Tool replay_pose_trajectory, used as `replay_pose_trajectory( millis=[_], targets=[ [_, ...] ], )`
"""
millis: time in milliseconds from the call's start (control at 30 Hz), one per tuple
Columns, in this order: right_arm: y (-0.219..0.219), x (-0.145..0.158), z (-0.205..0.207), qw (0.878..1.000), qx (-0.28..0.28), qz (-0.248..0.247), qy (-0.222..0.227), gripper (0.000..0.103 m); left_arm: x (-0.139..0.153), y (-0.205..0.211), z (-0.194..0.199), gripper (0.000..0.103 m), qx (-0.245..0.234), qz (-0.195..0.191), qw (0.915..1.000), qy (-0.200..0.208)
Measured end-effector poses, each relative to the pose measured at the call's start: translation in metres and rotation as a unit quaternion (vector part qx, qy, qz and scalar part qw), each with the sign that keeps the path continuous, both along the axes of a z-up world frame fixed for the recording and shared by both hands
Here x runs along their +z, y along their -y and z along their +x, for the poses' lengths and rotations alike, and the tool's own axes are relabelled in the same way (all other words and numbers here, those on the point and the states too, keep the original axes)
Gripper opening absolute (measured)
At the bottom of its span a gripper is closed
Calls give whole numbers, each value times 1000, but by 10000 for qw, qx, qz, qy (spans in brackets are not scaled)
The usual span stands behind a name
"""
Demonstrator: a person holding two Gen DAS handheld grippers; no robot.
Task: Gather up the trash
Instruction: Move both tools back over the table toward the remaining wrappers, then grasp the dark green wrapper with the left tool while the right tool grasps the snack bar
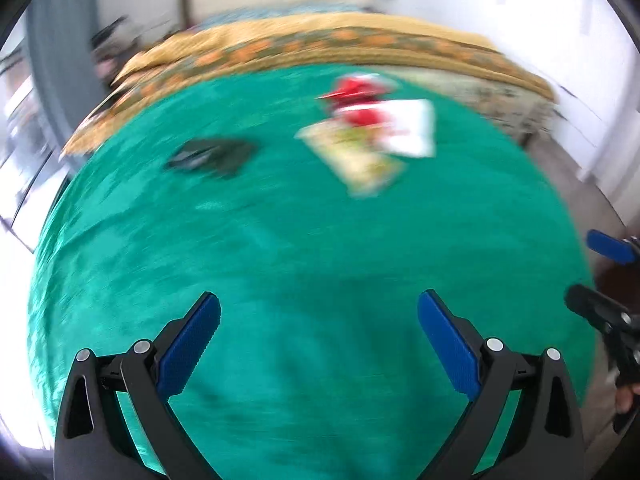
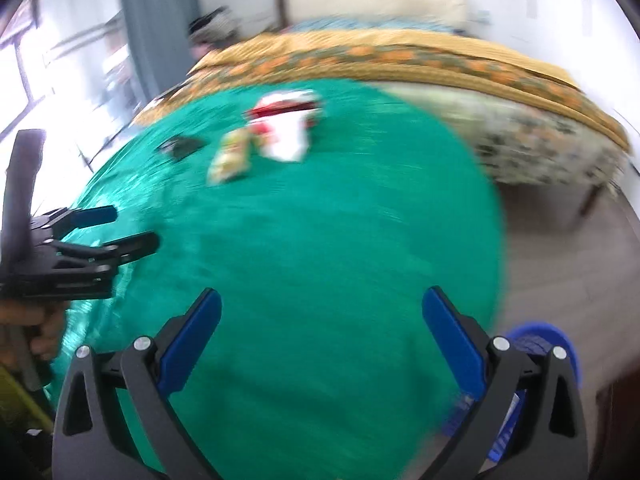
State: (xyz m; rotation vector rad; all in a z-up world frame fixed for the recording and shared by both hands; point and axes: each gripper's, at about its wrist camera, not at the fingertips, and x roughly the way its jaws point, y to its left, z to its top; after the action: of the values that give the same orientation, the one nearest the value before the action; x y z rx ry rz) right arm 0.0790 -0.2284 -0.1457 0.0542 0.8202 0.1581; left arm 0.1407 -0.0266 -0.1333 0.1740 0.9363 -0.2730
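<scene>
Left wrist view is blurred, but I see the left gripper point(image 1: 319, 312) with its blue pads point(image 1: 188, 346) standing wide apart and nothing between them, above a green cloth point(image 1: 280, 248). On the far part of this cloth lies the trash: a red and white wrapper point(image 1: 362, 104), a white paper point(image 1: 414, 128) just beside it on the right, and a yellowish packet point(image 1: 360, 160) touching them on the near side. A dark flat thing point(image 1: 212, 154) lies apart to the left; I cannot tell what it is. Behind the cloth is an orange patterned bedspread point(image 1: 320, 46).

In the right wrist view, I see the right gripper point(image 2: 322, 312) also wide, with empty space between its fingers. The same pile of trash is far ahead, toward the left. A blue basket point(image 2: 536, 340) stands on the floor behind the right finger, beside the cloth edge. A hand point(image 2: 44, 324) holds the other gripper at the left border.
</scene>
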Motion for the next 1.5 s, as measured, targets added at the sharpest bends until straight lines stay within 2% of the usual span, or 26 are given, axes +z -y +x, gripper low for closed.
replay_pose_trajectory(
  millis=[200,267,367,500,633,767,833,1067,1133,1267,1333,1400,1467,1500],
  targets=[
    [-63,-17,52,9978,375,-512,-205,98,-8,-49,22,98,526,-91,9982,-268],
    [-67,-27,56,9968,375,-613,-352,98,-4,-52,32,98,572,-136,9978,-304],
    [-65,-31,56,9977,346,-459,-373,98,14,-56,52,98,710,-250,9970,-195],
    [-65,-30,55,9976,330,-491,-372,98,35,-46,116,98,1115,-315,9933,-34],
    [-66,-30,57,9977,326,-471,-375,98,30,-29,181,98,1588,-99,9872,-115],
    [-67,-30,57,9977,323,-465,-376,98,1,-16,215,98,1980,388,9789,-329],
    [-67,-30,58,9977,323,-466,-376,98,-8,-15,212,98,2022,613,9767,-380],
    [-67,-30,58,9977,320,-466,-375,98,-1,-58,167,98,1626,457,9853,-262],
    [-67,-30,58,9977,319,-467,-375,98,-3,-65,169,98,1383,293,9895,-288],
    [-67,-30,58,9977,319,-464,-375,98,-7,-59,174,97,1083,233,9935,-259],
    [-67,-30,58,9977,318,-463,-375,98,-9,-55,174,81,1010,202,9944,-255],
    [-67,-30,58,9977,318,-462,-375,98,-7,-53,171,52,887,30,9959,-188],
    [-67,-31,58,9977,318,-463,-374,98,-5,-47,163,39,681,116,9976,-104],
    [-67,-31,58,9977,318,-462,-374,98,-4,-46,158,39,574,145,9982,-93]
  ],
)
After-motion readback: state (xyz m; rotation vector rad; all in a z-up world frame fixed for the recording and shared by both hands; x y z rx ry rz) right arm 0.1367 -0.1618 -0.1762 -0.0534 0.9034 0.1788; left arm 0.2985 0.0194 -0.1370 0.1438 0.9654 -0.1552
